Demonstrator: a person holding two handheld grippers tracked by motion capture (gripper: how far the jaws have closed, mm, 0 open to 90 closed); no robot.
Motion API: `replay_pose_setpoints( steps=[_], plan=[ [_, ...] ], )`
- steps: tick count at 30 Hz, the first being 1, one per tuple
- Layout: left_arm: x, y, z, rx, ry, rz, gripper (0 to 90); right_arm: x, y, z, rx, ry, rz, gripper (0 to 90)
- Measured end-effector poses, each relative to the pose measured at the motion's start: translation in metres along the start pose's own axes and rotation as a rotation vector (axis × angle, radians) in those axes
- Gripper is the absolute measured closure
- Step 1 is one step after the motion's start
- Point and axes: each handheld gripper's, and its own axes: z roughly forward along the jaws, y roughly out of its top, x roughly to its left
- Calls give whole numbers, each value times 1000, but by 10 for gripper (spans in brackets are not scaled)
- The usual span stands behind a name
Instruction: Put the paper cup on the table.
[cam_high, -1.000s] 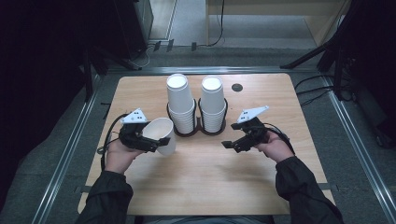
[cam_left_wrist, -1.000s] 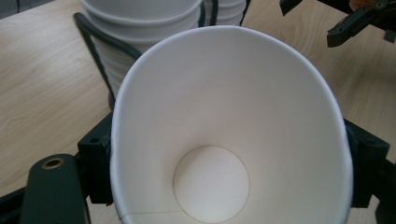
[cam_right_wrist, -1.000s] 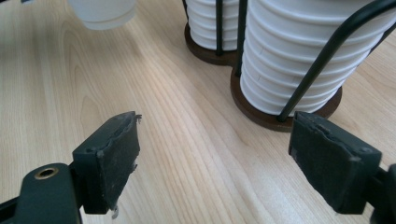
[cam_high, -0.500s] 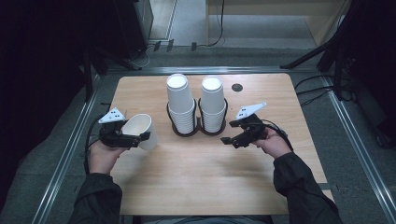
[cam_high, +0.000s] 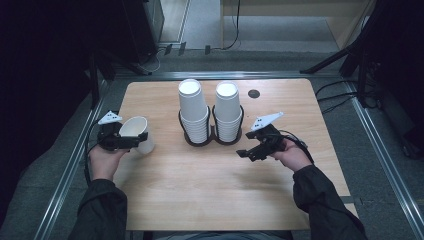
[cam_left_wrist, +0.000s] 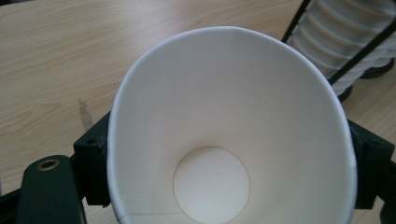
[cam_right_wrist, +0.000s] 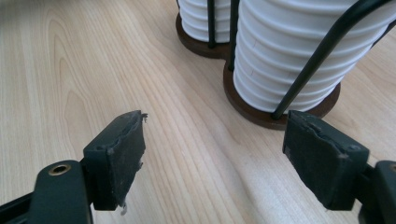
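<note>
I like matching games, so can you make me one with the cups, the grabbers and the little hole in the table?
Things:
1. loose paper cup
2. right gripper
3. two cup stacks
4. round dark hole

Places or states:
A. standing upside down in a black wire holder
B. at the far edge of the table, right of the stacks
C. jaws open, nothing between them
D. squeezed between the jaws of the left gripper

Right pairs: 1-D, 2-C, 3-A, 4-B
</note>
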Motion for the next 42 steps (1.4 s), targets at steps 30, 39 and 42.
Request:
replay_pose_setpoints(
  steps=[30,39,42],
  plan=[
    [22,24,49,30,70,-6,109,6,-36,-27,28,-54,99,209],
    [22,21,48,27,58,9,99,5,-36,-28,23,-53,100,209],
    [20,22,47,31,47,39,86,4,-36,-27,28,-48,98,209]
  ],
)
